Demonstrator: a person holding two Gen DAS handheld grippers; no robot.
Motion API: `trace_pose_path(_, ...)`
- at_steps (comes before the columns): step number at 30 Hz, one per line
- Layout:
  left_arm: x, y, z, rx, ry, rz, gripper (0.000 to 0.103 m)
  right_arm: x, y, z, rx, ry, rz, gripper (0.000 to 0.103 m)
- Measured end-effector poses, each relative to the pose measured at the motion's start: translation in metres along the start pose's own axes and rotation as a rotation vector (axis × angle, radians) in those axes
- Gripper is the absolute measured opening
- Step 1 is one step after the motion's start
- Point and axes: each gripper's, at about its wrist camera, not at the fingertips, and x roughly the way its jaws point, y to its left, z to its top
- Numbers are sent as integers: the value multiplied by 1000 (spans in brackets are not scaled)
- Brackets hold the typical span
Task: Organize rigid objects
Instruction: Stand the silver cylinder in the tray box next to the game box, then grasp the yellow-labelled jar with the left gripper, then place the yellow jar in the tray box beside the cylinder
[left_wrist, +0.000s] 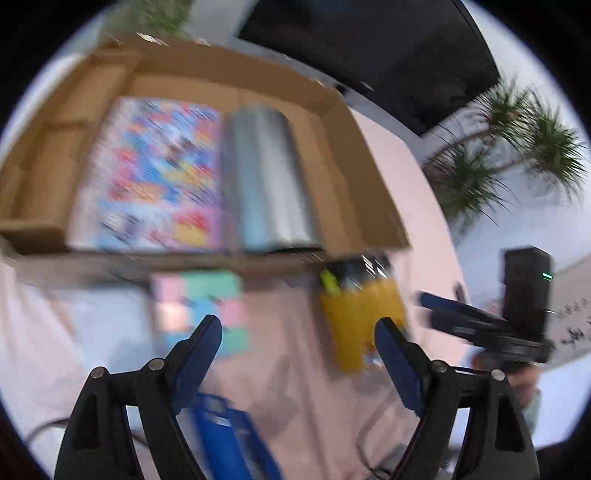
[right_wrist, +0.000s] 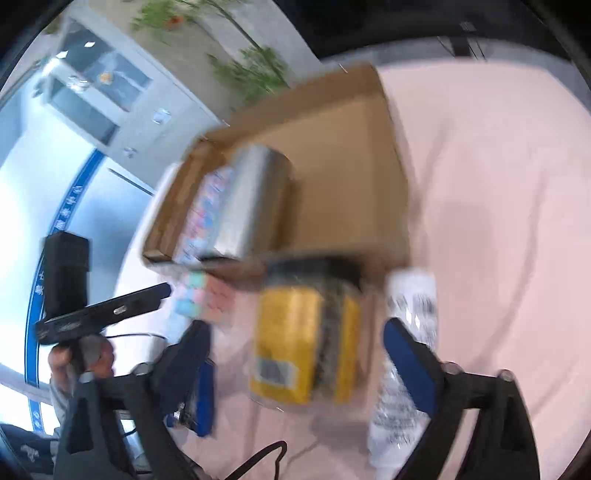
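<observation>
An open cardboard box lies on the pink tablecloth. In it lie a colourful flat box and a silver cylinder. In front of the box lie a yellow jar, a pastel block puzzle, a blue object and a white tube. My left gripper is open and empty above the cloth. My right gripper is open, with the jar between its fingers in the view.
A black monitor stands behind the box. Potted plants stand at the right. A white cabinet stands at the far left. A black cable lies near the front edge.
</observation>
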Motion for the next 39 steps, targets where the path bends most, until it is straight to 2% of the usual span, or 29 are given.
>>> trace_pose_path(3, 19, -9, 2, -20, 56, -50, 85, 24, 27, -17, -91, 55, -15, 70)
trace_pose_path(7, 35, -2, 3, -43, 112, -49, 85, 47, 61, -32, -170, 129, 107, 73)
trace_pose_path(10, 36, 7, 5, -58, 118, -42, 85, 57, 58, -30, -136, 133, 132, 81)
trace_pose_path(13, 39, 4, 5, -64, 126, -28, 81, 60, 49, -23, -93, 119, 141, 81)
trace_pose_path(14, 45, 0, 3, -64, 122, -9, 76, 61, 48, -21, -84, 117, 145, 81)
trace_pose_path(16, 44, -1, 2, -73, 107, -8, 75, 60, 47, -21, -88, 114, 145, 82)
trace_pose_path(18, 42, -6, -1, -41, 103, 4, 74, 58, 51, -26, -102, 101, 134, 81)
trace_pose_path(20, 33, -22, -2, -12, 67, 22, 73, 51, 59, -31, -99, 75, 141, 81)
trace_pose_path(23, 11, -49, 2, 41, 2, 6, 72, 11, 70, -31, -129, -1, 147, 81)
trace_pose_path(26, -12, -70, 22, 84, -74, -19, 72, -33, 74, -12, -179, -92, 130, 81)
trace_pose_path(30, -12, -85, 65, 131, -121, -1, 72, -53, 71, 29, -204, -140, 96, 81)
trace_pose_path(33, 11, -74, 97, 101, -74, -20, 72, -45, 57, 53, -194, -119, 77, 81)
trace_pose_path(35, 28, -64, 108, 83, -34, -25, 71, -35, 43, 63, -179, -88, 66, 81)
trace_pose_path(37, 49, -53, 111, 60, 8, -16, 68, -8, 35, 70, -145, -51, 48, 80)
trace_pose_path(39, 64, -42, 106, 34, 49, 11, 49, 13, 25, 66, -111, -10, -1, 75)
